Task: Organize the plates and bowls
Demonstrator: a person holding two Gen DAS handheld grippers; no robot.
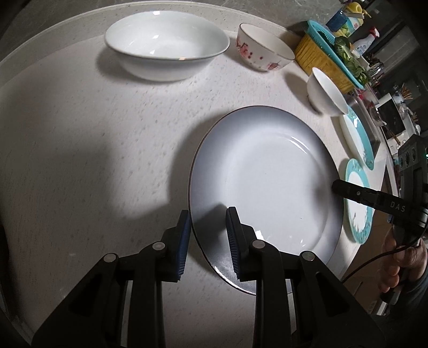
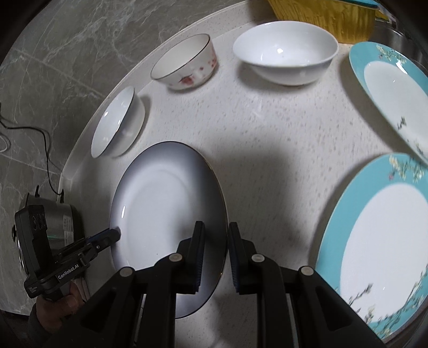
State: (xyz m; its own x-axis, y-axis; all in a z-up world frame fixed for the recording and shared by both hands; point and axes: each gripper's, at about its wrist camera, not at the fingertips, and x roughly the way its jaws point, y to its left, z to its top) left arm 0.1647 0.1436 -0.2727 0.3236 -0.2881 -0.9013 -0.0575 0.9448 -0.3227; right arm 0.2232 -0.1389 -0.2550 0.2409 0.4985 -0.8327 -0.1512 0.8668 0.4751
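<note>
A large grey-white plate [image 1: 264, 187] [image 2: 165, 214] lies on the speckled counter. My left gripper [image 1: 208, 214] straddles its near rim, one finger on each side, jaws apart. My right gripper [image 2: 215, 227] straddles the opposite rim the same way, jaws apart; it also shows in the left wrist view [image 1: 345, 188]. Two teal-rimmed plates [image 2: 379, 249] [image 2: 396, 88] lie to the right. A wide white bowl [image 1: 167, 50] [image 2: 117, 123], a flowered bowl [image 1: 263, 49] [image 2: 186, 63] and a plain white bowl [image 1: 325, 92] [image 2: 285, 55] stand behind.
A yellow basket [image 1: 318, 57] with a teal strainer and greens [image 1: 347, 56] stands at the back by the sink. Bottles [image 1: 345, 18] are behind it. The grey marbled wall [image 2: 67, 53] borders the counter. A metal appliance [image 2: 62, 216] sits left of the plate.
</note>
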